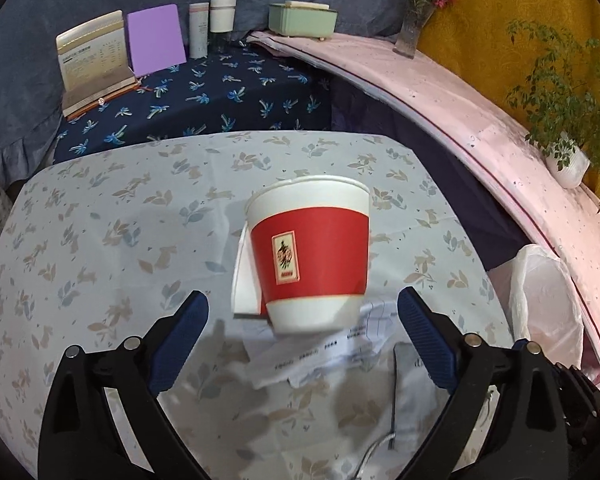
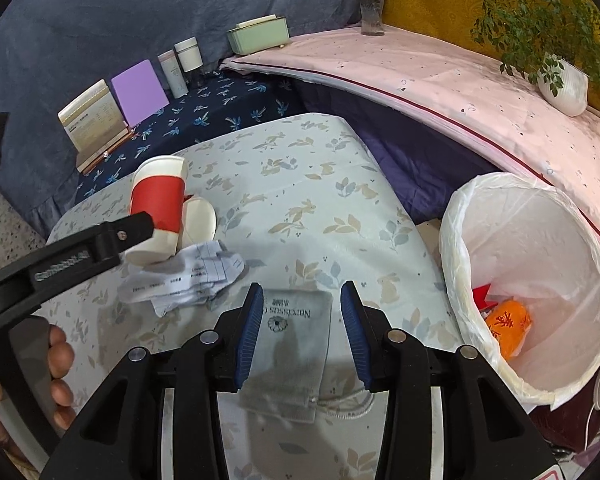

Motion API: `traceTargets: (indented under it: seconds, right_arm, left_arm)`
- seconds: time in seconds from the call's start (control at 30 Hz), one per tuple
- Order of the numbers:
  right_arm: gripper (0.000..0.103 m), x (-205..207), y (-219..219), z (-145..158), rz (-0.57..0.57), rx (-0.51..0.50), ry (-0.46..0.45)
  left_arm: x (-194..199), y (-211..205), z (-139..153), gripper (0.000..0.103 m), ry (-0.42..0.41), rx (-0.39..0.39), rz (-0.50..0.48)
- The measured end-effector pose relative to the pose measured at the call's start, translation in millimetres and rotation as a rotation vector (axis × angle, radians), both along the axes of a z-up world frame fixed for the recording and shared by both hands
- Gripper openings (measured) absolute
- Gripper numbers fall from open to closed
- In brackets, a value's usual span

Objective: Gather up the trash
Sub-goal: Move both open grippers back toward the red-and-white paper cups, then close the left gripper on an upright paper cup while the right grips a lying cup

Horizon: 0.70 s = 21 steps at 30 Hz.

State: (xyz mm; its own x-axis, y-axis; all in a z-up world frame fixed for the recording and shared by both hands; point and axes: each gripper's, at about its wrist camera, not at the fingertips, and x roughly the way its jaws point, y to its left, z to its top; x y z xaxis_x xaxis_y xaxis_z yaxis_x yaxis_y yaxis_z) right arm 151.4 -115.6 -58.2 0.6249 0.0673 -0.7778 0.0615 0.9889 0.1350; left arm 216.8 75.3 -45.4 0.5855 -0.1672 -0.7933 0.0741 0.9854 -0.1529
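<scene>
A red and white paper cup (image 1: 312, 256) stands on the floral table, with a white cup or lid (image 2: 199, 218) behind it and crumpled printed paper (image 1: 332, 352) at its base. My left gripper (image 1: 302, 312) is open, its jaws wide on either side of the cup's base, not touching it. The cup (image 2: 158, 208) and the paper (image 2: 184, 280) also show in the right wrist view. My right gripper (image 2: 300, 312) is open over a grey drawstring pouch (image 2: 292, 344) lying flat on the table. A bin with a white liner (image 2: 528, 280) holds orange and red trash.
A dark blue patterned table behind carries a calendar stand (image 1: 94, 60), a purple card (image 1: 156, 40) and two bottles (image 1: 212, 24). A pink-covered shelf holds a green box (image 1: 302, 20), a flower vase (image 1: 412, 28) and a potted plant (image 2: 560, 80).
</scene>
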Motion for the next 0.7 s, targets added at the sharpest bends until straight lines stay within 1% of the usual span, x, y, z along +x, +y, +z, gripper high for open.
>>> traceTargets:
  seconds: [0.17,0.2,0.27,0.3,0.37,0.5,0.6,0.7]
  right_arm:
    - [0.040,16.0,1.9,-0.6,0.004,-0.001,0.000]
    - [0.040,19.1,3.0,-1.1,0.007,-0.002,0.000]
    - [0.040,24.4,5.4,-1.9,0.012,-0.001,0.000]
    - [0.040,27.4,6.8,-2.1,0.015,0.000,0.001]
    - [0.040,32.8,10.0,-2.6,0.021,0.002,0.002]
    - [0.040,40.1,18.5,-4.1,0.037,0.005,0.003]
    - [0.040,46.4,26.9,-4.8,0.051,0.007,0.003]
    - [0.040,52.2,35.9,-6.2,0.068,0.010,0.005]
  left_arm:
    - [17.8,-2.0,-11.3,0.091,0.042,-0.021,0.007]
    - [20.0,-1.8,-12.6,0.089,0.045,-0.024,0.007]
    - [22.4,-1.2,-14.8,0.078,0.053,-0.031,-0.003]
    - [23.7,-0.5,-16.4,0.066,0.063,-0.037,-0.013]
    - [23.3,1.1,-17.0,0.065,0.068,-0.045,-0.020]
    - [18.7,12.0,-10.7,0.065,0.044,-0.058,-0.012]
    - [14.9,28.1,-2.5,0.065,0.020,-0.070,0.018]
    - [14.5,42.5,3.0,0.065,0.004,-0.050,0.054]
